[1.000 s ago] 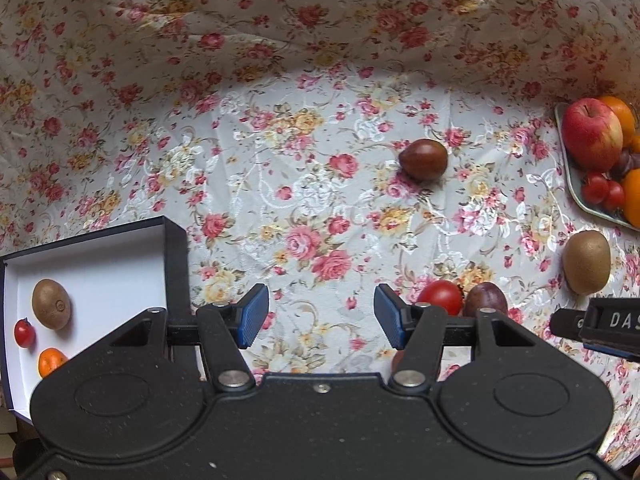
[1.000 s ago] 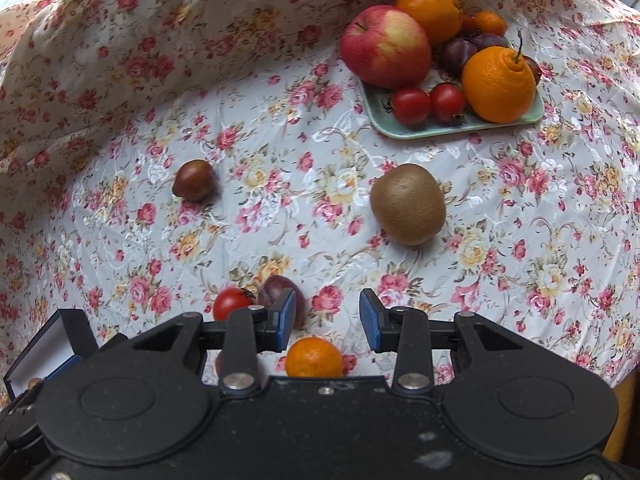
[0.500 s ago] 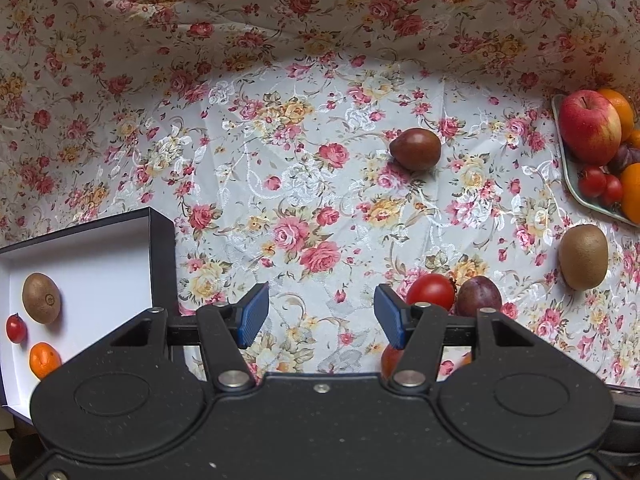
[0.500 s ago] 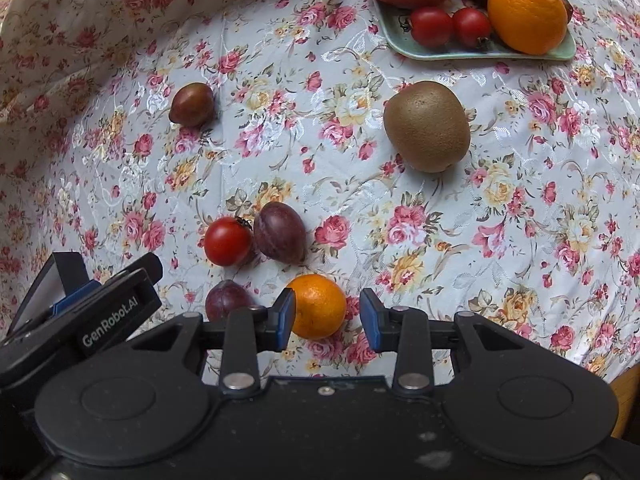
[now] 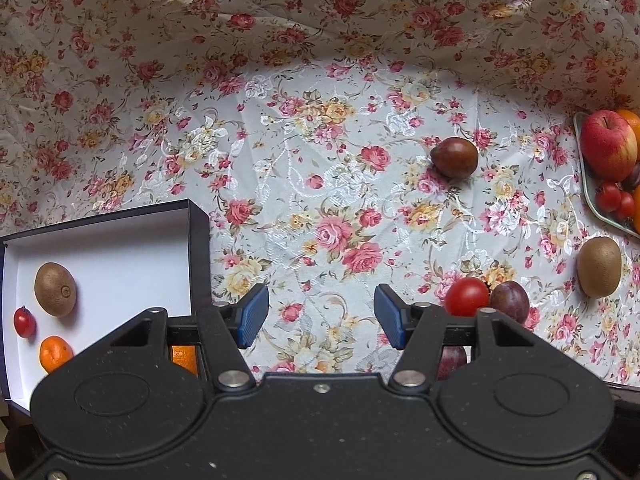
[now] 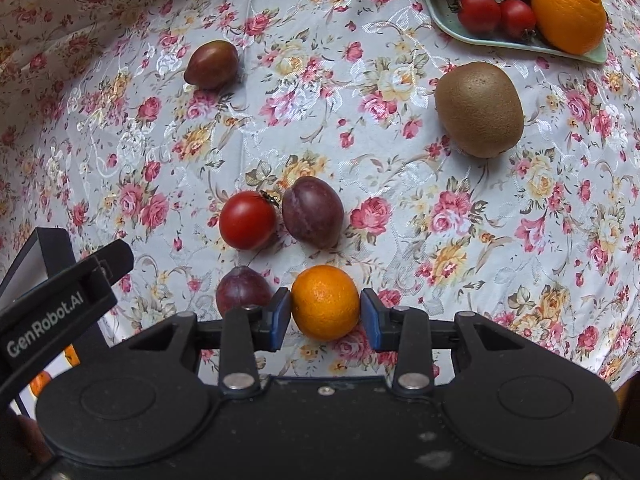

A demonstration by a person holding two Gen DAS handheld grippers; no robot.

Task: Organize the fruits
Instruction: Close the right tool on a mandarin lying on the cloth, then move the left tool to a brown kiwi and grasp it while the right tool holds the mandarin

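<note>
A small mandarin (image 6: 325,302) lies on the floral cloth between the fingers of my right gripper (image 6: 325,316). The jaws are opening, and a thin gap shows at each pad. Just beyond it lie a red tomato (image 6: 248,220), a purple plum (image 6: 313,212) and a second plum (image 6: 240,290) by the left finger. Over bare cloth, my left gripper (image 5: 320,316) stands open with nothing in it. To its left, a white-lined box (image 5: 198,240) holds a kiwi (image 5: 55,289), a cherry tomato (image 5: 24,322) and a mandarin (image 5: 55,353).
A loose kiwi (image 6: 479,109) and a brown tomato (image 6: 211,64) lie farther out on the cloth. A pale green tray (image 6: 496,38) at the far right carries an orange (image 6: 568,14), an apple (image 5: 608,146) and cherry tomatoes. The left tool's black body (image 6: 60,300) sits close at the right gripper's left.
My right gripper has come down and forward, so the mandarin now sits between its fingers, and its jaws have widened. The left gripper has drifted slightly and stays open.
</note>
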